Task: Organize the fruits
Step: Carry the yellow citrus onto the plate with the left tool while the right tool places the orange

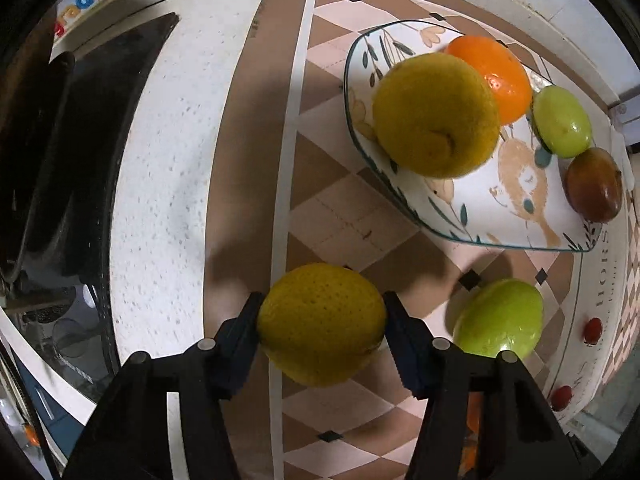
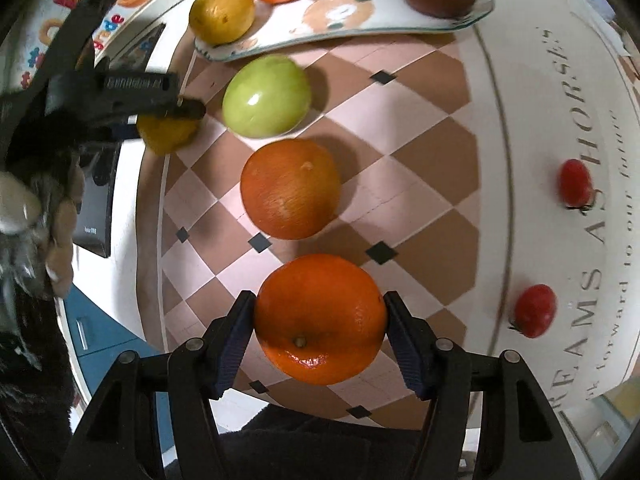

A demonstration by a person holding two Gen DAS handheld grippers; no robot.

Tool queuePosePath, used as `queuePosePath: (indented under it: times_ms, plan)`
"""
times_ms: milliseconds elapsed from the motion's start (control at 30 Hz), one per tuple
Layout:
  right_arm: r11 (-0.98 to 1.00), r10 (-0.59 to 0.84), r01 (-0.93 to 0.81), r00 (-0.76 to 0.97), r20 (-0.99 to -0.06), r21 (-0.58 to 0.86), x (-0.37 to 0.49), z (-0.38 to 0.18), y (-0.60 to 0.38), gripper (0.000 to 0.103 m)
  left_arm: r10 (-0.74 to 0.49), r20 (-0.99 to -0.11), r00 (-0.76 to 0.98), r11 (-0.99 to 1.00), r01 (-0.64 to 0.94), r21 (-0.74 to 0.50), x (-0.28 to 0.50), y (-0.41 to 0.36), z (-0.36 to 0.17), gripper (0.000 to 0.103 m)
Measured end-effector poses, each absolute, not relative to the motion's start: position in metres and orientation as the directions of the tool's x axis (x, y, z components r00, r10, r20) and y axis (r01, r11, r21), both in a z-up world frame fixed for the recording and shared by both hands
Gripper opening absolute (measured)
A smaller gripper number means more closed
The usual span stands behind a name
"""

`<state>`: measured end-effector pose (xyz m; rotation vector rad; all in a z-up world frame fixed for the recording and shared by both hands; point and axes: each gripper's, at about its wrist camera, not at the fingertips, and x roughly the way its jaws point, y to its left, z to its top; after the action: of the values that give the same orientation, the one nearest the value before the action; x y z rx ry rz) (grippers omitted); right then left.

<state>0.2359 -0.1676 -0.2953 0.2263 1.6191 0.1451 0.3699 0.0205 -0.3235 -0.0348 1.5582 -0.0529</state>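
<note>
Gripping a round yellow dimpled citrus fruit (image 1: 322,324) between its two dark ribbed pads, the left tool (image 1: 322,320) is closed on the fruit, both pads touching its sides, above the brown-and-pink checkered cloth (image 1: 332,216) that covers the bench. The right tool (image 2: 320,320) is likewise closed on a glossy round orange (image 2: 318,318), a pad pressed to each side (the stem end faces the camera).

In the right wrist view, a second, duller orange (image 2: 290,188) lies on the cloth just beyond the held one, and a smooth green round fruit (image 2: 266,96) lies beyond that, with the left tool and its yellow fruit just to the left of it.

A square white ceramic plate with a painted animal and leaf pattern (image 1: 516,216) sits at the far end of the cloth. On it are a large yellow citrus (image 1: 434,114), touching a bright orange fruit (image 1: 494,78), a small green fruit (image 1: 562,122) and a dark reddish-brown fruit (image 1: 594,184).

Two small red cherry tomatoes (image 2: 534,310) lie on the white lettered border of the cloth, well apart from the plate.
</note>
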Motion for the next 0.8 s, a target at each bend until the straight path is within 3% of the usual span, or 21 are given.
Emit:
queuePosePath:
  times_ms: [433,800]
  plan:
    - [0.973,0.164,0.163,-0.003,-0.987,0.161,0.232,-0.306,-0.224,0.067,-0.082,-0.995,0.052,0.996,0.033,-0.080,0.257,-0.006,-0.307,0.056]
    - [0.970,0.176,0.168,0.028,-0.984,0.178,0.233,-0.300,-0.222,0.067,-0.083,-0.995,0.053,0.996,0.042,-0.081,0.251,-0.034,-0.317,0.056]
